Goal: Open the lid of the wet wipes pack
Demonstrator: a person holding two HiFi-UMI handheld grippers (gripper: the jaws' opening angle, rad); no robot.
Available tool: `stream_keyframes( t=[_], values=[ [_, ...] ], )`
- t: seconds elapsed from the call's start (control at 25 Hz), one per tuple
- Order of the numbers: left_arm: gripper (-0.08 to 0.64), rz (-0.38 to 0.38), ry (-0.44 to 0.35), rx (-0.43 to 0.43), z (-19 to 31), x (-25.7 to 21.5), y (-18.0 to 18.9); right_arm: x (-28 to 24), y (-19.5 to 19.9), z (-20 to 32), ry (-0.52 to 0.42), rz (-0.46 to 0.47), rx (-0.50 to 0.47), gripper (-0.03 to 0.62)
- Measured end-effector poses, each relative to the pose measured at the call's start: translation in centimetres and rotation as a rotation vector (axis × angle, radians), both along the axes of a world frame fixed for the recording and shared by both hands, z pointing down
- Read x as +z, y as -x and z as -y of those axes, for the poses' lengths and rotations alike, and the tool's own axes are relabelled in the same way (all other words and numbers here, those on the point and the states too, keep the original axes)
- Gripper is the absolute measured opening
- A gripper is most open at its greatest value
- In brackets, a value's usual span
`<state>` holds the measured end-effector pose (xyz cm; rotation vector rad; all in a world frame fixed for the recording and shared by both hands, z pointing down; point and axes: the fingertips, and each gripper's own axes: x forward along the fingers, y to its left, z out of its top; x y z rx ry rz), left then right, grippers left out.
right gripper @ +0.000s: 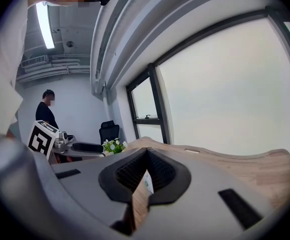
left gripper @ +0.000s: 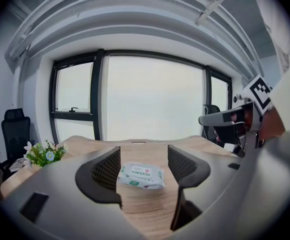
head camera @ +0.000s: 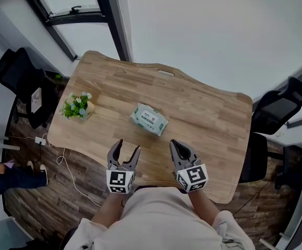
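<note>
While the wet wipes pack (head camera: 149, 119) lies slanted on the tabletop (head camera: 213, 108), the left gripper (head camera: 127, 147), wide open, points straight at it from the near edge; the right gripper (head camera: 178, 146) is pinched together, empty.

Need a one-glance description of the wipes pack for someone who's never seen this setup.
Start at the wooden table filling the middle of the head view. Near its centre lies the wet wipes pack, flat on the wood. It is the only white-and-green rectangular packet there; its sole neighbour, a small pot of flowers, stands at the table's left end.
</note>
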<state>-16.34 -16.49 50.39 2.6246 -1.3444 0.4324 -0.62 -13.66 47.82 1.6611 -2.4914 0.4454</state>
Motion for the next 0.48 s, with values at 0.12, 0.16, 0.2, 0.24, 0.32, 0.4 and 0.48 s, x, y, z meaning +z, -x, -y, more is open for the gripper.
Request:
stream_keyframes(
  t=[0.12,0.16,0.2,0.24,0.32,0.4,0.48],
  values=[
    [0.302,0.019,0.006,0.007,0.5,0.6,-0.1,0.7,0.4,0.6,0.013,-0.009,-0.014,0.008],
    [0.302,0.027,0.009,0.009,0.6,0.8,-0.1,0.9,0.5,0.7,0.018,-0.012,-0.017,0.008],
    [0.302,0.037,0.013,0.01,0.7,1.1,0.0,1.2,0.6,0.8,0.023,-0.015,-0.02,0.008],
    [0.302,0.048,0.019,0.012,0.8,1.5,0.0,1.5,0.7,1.0,0.028,-0.018,-0.022,0.008],
    [0.302,0.08,0.026,0.021,1.0,2.4,0.1,2.2,1.0,1.2,0.041,-0.023,-0.025,0.008],
    [0.302,0.114,0.027,0.037,1.3,3.1,0.0,2.9,1.2,1.5,0.053,-0.022,-0.026,0.008],
    [0.302,0.134,0.033,0.046,1.7,3.7,-0.1,3.5,1.4,2.0,0.062,-0.02,-0.027,0.008]
  ],
)
